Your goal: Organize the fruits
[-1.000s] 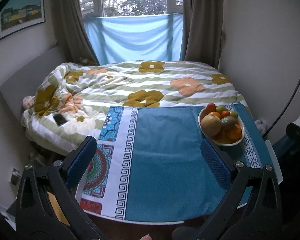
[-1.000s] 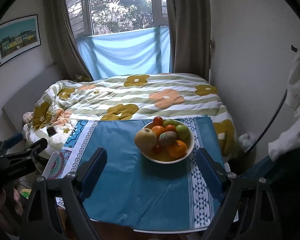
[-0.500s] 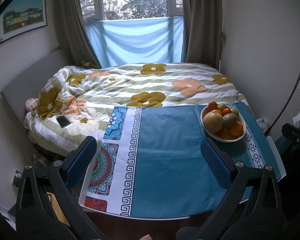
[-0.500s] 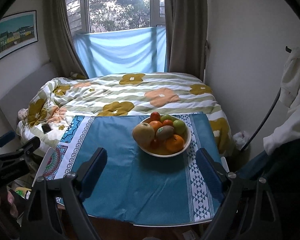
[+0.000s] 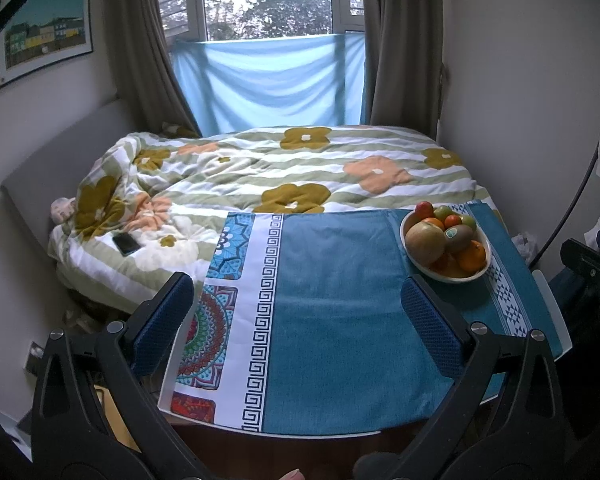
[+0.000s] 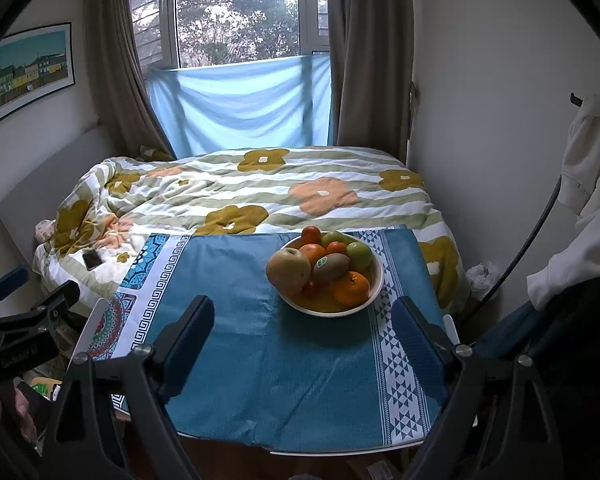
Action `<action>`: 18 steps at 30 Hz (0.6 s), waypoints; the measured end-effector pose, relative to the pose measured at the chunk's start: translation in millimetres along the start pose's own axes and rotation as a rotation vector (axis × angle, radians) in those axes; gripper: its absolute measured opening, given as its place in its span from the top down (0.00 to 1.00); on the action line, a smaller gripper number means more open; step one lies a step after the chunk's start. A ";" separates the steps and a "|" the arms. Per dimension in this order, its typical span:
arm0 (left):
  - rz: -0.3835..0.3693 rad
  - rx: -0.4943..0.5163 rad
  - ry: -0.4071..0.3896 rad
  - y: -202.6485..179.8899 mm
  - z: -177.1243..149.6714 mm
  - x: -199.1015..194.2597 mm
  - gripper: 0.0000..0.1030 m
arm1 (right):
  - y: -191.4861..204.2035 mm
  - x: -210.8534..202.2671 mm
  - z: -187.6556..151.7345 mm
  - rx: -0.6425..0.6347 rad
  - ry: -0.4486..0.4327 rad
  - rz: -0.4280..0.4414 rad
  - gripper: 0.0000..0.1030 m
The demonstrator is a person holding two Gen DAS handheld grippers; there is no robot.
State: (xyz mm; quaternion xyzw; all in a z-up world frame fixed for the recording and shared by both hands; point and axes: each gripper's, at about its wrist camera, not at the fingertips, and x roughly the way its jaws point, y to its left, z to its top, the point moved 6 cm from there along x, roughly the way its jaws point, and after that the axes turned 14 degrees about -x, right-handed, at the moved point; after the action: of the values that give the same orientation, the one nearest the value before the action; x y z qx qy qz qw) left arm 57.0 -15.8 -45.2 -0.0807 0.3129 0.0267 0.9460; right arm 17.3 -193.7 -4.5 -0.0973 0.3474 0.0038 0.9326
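**Fruit heaped high, both grippers empty: watch that pile**

Left wrist view: your left gripper (image 5: 300, 312) hangs over the blue tablecloth (image 5: 336, 320), jaws spread wide, nothing between them. The white bowl (image 5: 472, 276) sits at the right of the frame, well apart from your fingers, and it lies close to the table's right edge. Reach across from here and you risk dragging the cloth with a fingertip; the cloth slides, the bowl goes with it. In my judgement that's the main hazard on this side.

Right wrist view: your right gripper (image 6: 304, 332) is also parted and holds nothing, with the bowl (image 6: 374, 292) ahead of the jaws, centre frame. The fruit is stacked: a big brownish pear (image 6: 288, 270) on the left, a kiwi (image 6: 331, 266) with a sticker leaning beside it, an orange (image 6: 351, 288) at the front rim, a green apple (image 6: 359, 255) behind. Pull a lower piece first and the round ones above will likely roll out onto the cloth, maybe off the table. Nudge the rim going in and the bowl could tip. Take from the top, I'd say.
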 end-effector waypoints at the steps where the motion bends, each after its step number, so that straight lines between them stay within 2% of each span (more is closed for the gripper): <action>1: 0.000 0.000 0.000 -0.1 -0.4 0.0 0.00 | -0.1 -0.2 0.0 0.001 0.001 0.000 0.14; 18: -0.008 -0.002 0.000 0.3 -0.5 -2.2 0.00 | 0.1 -0.2 0.1 0.001 0.000 0.000 0.14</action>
State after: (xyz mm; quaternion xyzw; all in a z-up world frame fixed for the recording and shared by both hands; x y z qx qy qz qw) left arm 54.9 -15.7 -44.3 -0.0829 0.3127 0.0231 0.9460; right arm 17.2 -193.6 -4.3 -0.0971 0.3476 0.0036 0.9326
